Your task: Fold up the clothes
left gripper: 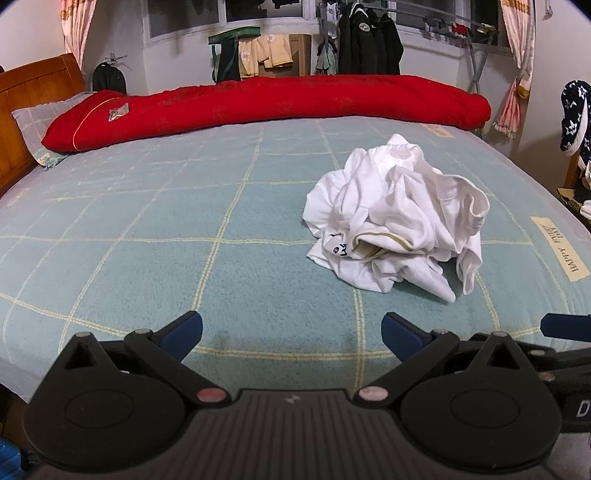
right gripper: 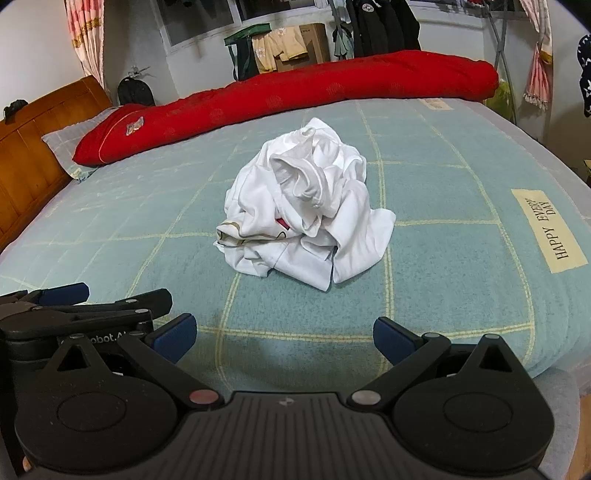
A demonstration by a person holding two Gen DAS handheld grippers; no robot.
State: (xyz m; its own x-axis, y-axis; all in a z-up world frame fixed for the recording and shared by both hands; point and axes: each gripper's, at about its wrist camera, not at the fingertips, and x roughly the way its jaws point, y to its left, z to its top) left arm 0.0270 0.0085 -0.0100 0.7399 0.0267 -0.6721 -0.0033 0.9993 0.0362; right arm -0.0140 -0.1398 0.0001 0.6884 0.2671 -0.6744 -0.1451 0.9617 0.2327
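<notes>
Crumpled white cotton garment (left gripper: 397, 218) sits heaped mid-bed on the teal checked blanket (left gripper: 147, 229), at one o'clock of the left gripper (left gripper: 291, 330) and twelve o'clock of the right gripper (right gripper: 284, 334). Both stand wide, empty. Advise pinching a hem edge, not the bulk.

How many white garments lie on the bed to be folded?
1 that I can tell: a crumpled white garment on the green checked blanket, ahead of both open grippers. The heap could hide another piece.

A wooden headboard (left gripper: 22, 110) stands left; curtains (left gripper: 75, 33) flank the window (left gripper: 221, 14), a clothes rack (left gripper: 369, 40) below, against white walls.
</notes>
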